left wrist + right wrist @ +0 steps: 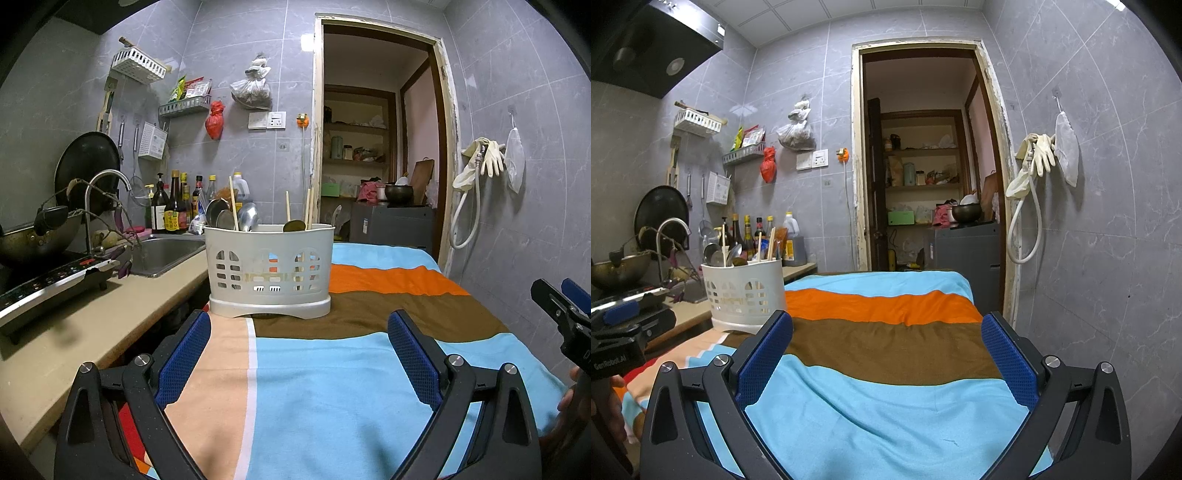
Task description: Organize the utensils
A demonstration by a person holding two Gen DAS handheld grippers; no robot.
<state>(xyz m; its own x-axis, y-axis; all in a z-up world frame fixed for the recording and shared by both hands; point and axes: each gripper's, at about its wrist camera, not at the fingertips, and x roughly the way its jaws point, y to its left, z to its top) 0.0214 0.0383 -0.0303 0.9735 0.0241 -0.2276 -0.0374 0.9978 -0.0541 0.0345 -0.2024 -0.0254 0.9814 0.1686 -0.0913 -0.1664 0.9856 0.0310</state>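
Left gripper (299,332) and right gripper (886,339), both spread and empty, before white caddy (269,269): approach utensils from above, gripping handles.

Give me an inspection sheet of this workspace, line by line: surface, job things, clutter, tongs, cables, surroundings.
Surface: striped blue, orange and brown cloth over the table, bare in front.
Job's things: white slotted plastic utensil caddy upright at the cloth's left edge, holding metal spoons and wooden chopsticks.
Clutter: nothing seen on the cloth.
Tongs: left tongs open, empty; right tongs open, empty.
Cables: white hose hanging on the right wall.
Surroundings: steel sink, sauce bottles, open doorway.
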